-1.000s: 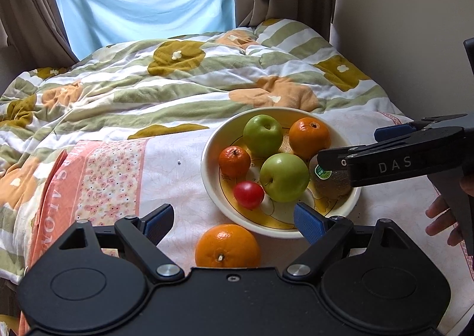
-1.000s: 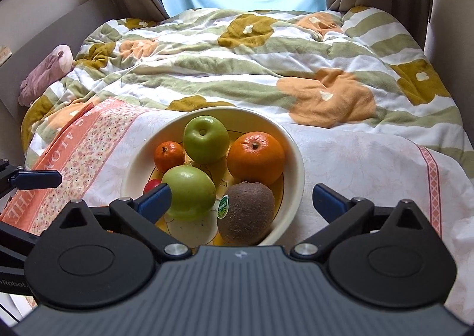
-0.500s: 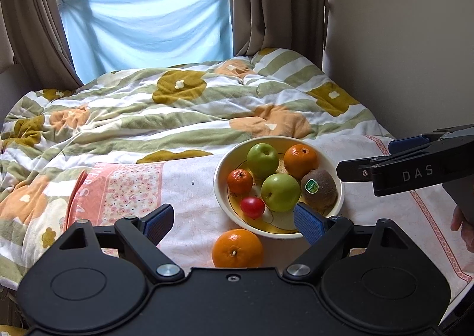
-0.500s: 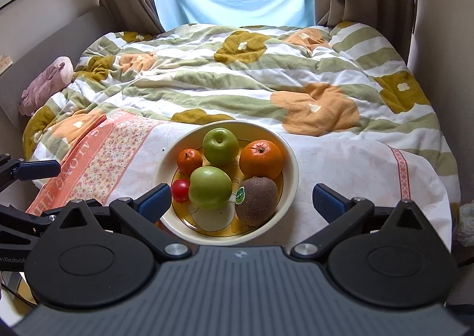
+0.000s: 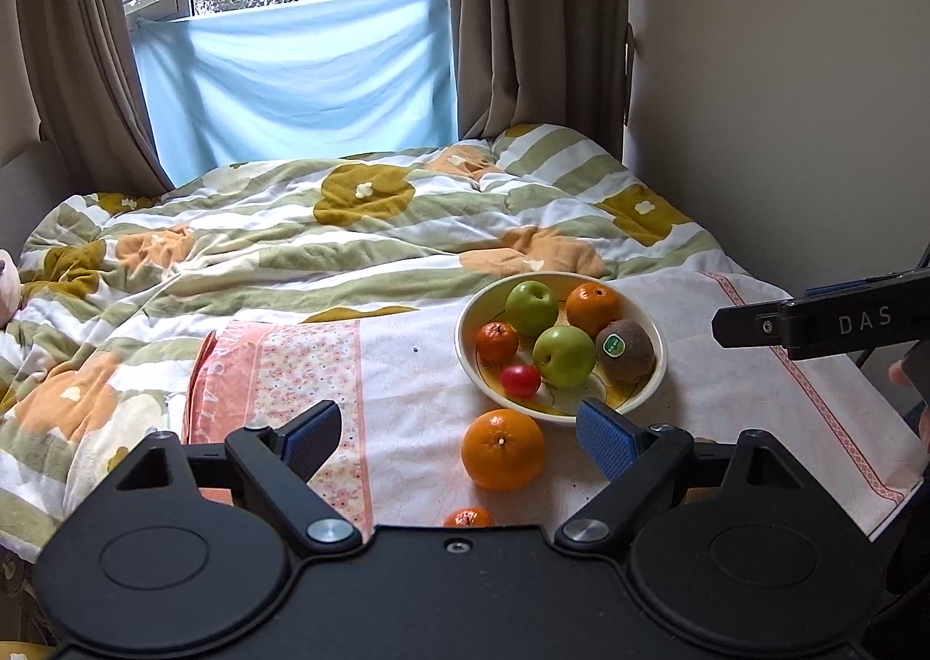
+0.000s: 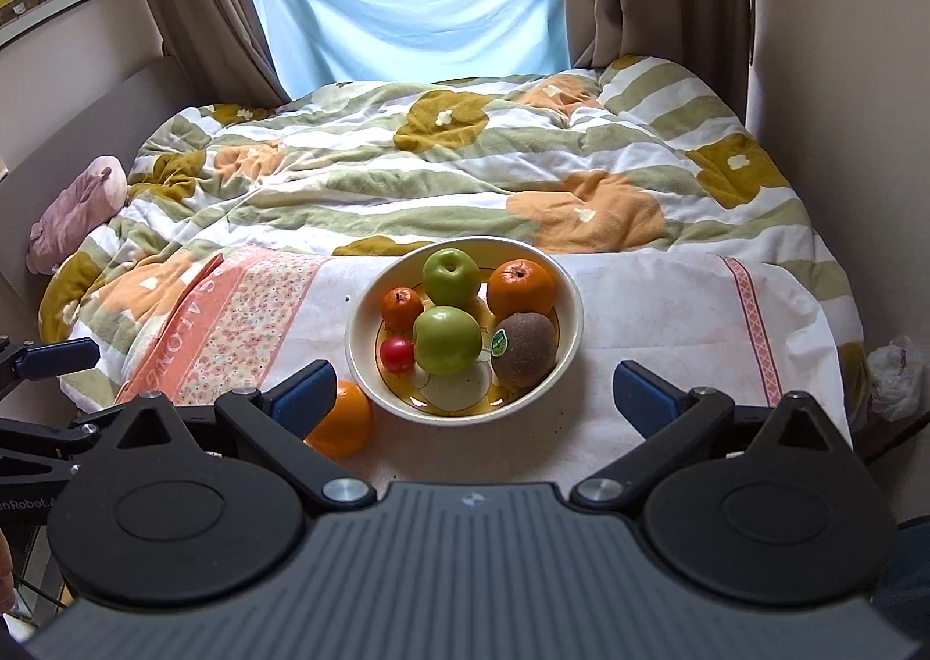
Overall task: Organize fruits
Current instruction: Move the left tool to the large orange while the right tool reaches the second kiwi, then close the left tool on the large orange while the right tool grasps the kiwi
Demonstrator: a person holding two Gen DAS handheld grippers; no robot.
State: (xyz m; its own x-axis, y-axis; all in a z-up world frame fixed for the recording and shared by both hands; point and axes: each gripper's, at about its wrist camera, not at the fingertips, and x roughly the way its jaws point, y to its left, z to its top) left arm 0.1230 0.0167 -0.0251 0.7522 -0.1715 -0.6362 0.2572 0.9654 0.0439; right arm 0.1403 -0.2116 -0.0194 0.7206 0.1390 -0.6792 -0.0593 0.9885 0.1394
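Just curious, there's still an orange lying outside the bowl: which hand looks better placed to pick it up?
Probably left. The orange lies between the open left gripper fingers, near the bowl; the right gripper frames the bowl instead.

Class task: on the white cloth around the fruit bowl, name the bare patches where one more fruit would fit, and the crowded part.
Free: cloth between the bowl and the red-patterned stripe, and between the bowl and the floral band. Crowded: near-left of the bowl, by the large orange and small orange.
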